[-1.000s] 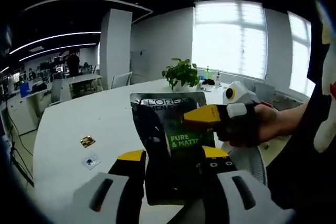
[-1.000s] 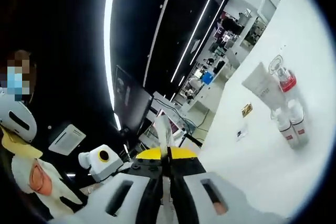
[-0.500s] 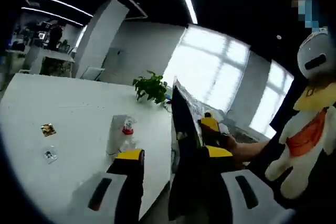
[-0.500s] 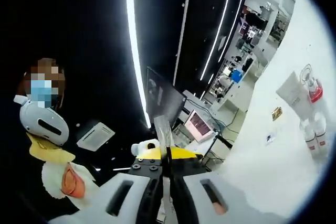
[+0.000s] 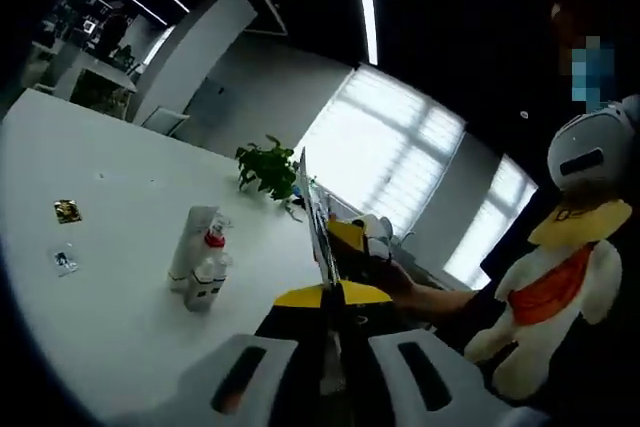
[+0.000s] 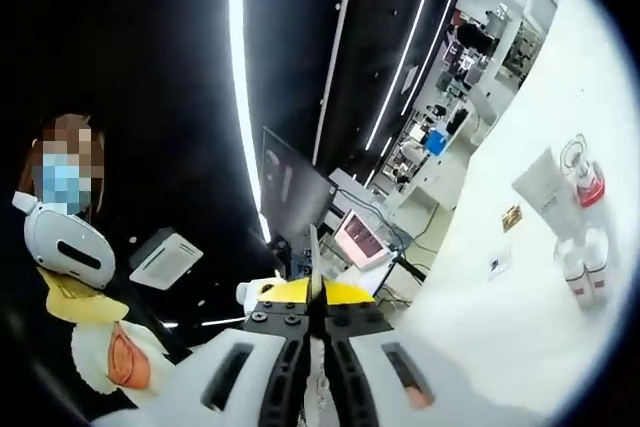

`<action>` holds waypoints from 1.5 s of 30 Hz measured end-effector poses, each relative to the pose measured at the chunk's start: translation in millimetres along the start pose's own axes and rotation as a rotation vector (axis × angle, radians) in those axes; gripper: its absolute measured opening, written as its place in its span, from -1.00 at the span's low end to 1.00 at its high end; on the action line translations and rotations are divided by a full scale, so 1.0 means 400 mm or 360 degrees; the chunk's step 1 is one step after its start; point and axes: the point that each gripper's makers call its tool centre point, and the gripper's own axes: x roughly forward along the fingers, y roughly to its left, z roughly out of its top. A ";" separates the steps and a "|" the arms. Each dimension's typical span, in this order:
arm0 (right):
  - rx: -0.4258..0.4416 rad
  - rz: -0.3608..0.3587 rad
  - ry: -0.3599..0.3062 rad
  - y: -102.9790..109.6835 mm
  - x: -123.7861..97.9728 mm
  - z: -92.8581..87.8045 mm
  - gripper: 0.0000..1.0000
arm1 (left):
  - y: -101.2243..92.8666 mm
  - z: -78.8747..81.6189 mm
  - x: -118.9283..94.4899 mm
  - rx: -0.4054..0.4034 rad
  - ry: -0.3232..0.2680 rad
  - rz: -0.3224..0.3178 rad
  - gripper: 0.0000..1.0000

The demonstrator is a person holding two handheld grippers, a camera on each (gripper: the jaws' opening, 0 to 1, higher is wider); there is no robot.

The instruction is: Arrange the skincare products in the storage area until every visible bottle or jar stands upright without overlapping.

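Pinching a thin flat pouch (image 5: 313,215) edge-on, both grippers' jaws closed.

Open-plan office. Long white table (image 5: 120,277), big bright windows (image 5: 385,152), square white column (image 5: 190,57), linear ceiling light strips (image 6: 238,77). Rows of desks with monitors (image 6: 360,239) in the background. Potted green plant (image 5: 265,169) on the table's far end.

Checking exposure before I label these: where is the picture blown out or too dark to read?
Left gripper view: the windows are blown out white, ceiling black. Right gripper view: the table glares near-white around the bottles, the left half is very dark.
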 end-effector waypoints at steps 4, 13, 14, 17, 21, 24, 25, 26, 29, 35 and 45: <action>-0.0041 0.0130 -0.0116 0.027 0.010 0.033 -0.85 | -0.007 0.032 -0.001 -0.0096 -0.0142 -0.0014 -0.96; 0.0044 0.0158 -0.0023 0.034 0.020 -0.058 -0.20 | 0.004 0.118 -0.029 -0.0299 -0.0459 -0.0059 -0.96; 0.0063 0.0168 -0.0018 0.038 0.021 -0.064 -0.26 | 0.006 0.119 -0.030 -0.0303 -0.0462 -0.0057 -0.96; 0.0042 0.0162 0.0008 0.034 0.022 -0.078 -0.45 | 0.012 0.118 -0.030 -0.0285 -0.0453 -0.0033 -0.96; 0.0023 0.0137 -0.0027 0.026 0.017 -0.074 -0.74 | 0.023 0.114 -0.030 -0.0254 -0.0421 0.0005 -0.96; 0.0045 0.0185 -0.0104 0.037 0.008 -0.051 -0.95 | 0.066 0.106 -0.034 -0.0108 -0.0347 0.0208 -0.96; 0.0038 0.0184 -0.0080 0.042 0.011 -0.057 -0.96 | 0.068 0.106 -0.032 -0.0055 -0.0332 0.0226 -0.96; 0.0024 0.0179 -0.0089 0.044 0.010 -0.054 -0.97 | 0.069 0.107 -0.028 -0.0047 -0.0320 0.0248 -0.96; 0.0057 0.0221 -0.0093 0.058 0.012 -0.052 -0.98 | 0.083 0.095 -0.016 0.0019 -0.0243 0.0329 -0.94; 0.0102 0.0207 -0.0175 0.051 0.004 -0.024 -0.98 | 0.069 0.103 -0.013 -0.0074 -0.0339 0.0212 -0.87; 0.0131 0.0110 -0.0176 0.018 -0.010 -0.031 -0.98 | 0.082 0.003 -0.014 -0.0281 -0.0253 0.0133 -0.90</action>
